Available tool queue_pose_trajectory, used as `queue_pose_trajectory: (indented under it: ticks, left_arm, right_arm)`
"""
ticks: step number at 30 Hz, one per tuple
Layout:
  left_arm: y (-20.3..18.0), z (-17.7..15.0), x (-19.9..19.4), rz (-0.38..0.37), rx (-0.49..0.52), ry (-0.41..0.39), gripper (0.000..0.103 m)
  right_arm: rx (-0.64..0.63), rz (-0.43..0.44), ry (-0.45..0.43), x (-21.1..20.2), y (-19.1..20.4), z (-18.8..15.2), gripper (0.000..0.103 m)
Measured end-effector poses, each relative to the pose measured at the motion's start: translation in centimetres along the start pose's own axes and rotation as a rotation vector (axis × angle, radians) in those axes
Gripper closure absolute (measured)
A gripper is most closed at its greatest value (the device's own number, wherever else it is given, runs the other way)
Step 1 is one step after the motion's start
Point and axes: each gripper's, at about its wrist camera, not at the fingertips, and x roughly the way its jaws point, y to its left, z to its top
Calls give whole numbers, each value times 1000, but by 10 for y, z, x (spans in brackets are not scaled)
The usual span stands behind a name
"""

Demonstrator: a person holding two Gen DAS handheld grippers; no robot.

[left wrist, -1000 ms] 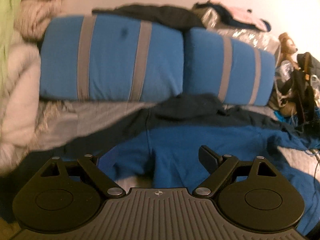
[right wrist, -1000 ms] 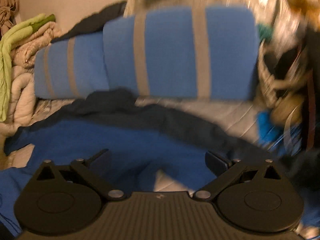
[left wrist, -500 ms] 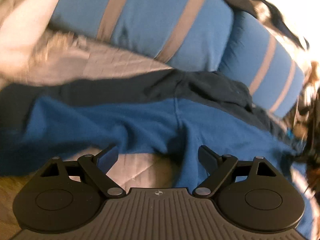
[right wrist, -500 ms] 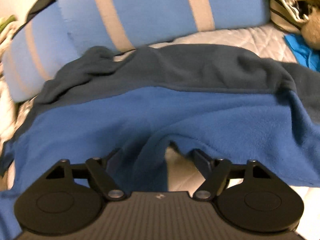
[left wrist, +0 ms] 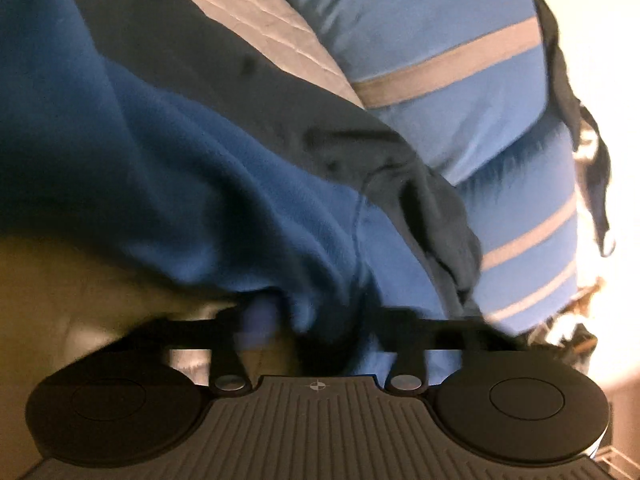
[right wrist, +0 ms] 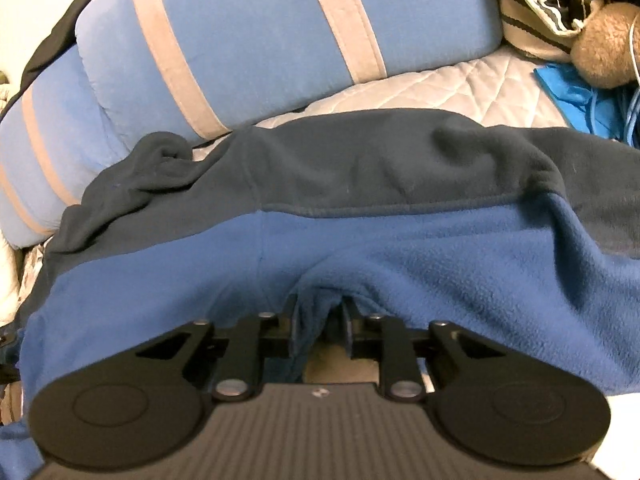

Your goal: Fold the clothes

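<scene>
A blue fleece garment with a dark navy upper part lies spread on the quilted bed cover. My right gripper is at its near hem; its jaws are closing, with a fold of blue fleece pinched between the fingers. In the left wrist view the picture is tilted and blurred. The same blue fleece runs across it, and my left gripper is at the near edge, jaws closing with bunched fleece between them.
Two blue pillows with grey stripes lie right behind the garment. A tan stuffed toy, a striped cloth and a bright blue item crowd the far right. Pale bedding is piled at the left edge.
Both grippers came down onto the near hem of the fleece and went from wide open to closed on it. The left view has rolled, so the pillows now slant to the right.
</scene>
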Motion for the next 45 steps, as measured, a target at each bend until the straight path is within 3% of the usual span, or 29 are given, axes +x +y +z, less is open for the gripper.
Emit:
queue_pose_trajectory:
  ticks: [4, 12, 22, 26, 27, 30, 31, 33, 36, 40, 45]
  left_arm:
    - [-16, 9, -14, 88, 110, -87, 93]
    - [-62, 18, -33, 205, 349, -152, 94]
    - [-72, 5, 2, 364, 443, -104, 94]
    - [-73, 0, 3, 376, 491, -95, 90]
    - [-74, 0, 2, 371, 499, -92, 90]
    - [-80, 0, -6, 367, 529, -77, 82]
    - [-83, -1, -10, 371, 542, -73, 77]
    - [-92, -2, -21, 388, 575, -78, 71]
    - [-109, -5, -43, 401, 628, -113, 57]
    - [-141, -6, -75, 358, 720, -187, 35]
    - [-190, 4, -119, 294, 801, -205, 33]
  right_arm:
    - [0, 0, 3, 2, -1, 2, 82]
    - [-19, 3, -13, -1, 0, 4, 86]
    - [-61, -58, -34, 10, -1, 5, 91]
    - [-67, -58, -25, 15, -4, 8, 91]
    - [-75, -58, -16, 15, -4, 8, 89]
    - [-105, -59, 14, 9, 2, 9, 58]
    - [-111, -58, 25, 5, 5, 10, 41]
    - [-136, -50, 25, -6, 10, 11, 18]
    - [-198, -46, 11, -29, 20, 15, 12]
    - [-255, -49, -22, -57, 30, 31, 6]
    - [-338, -45, -69, -98, 46, 62, 4]
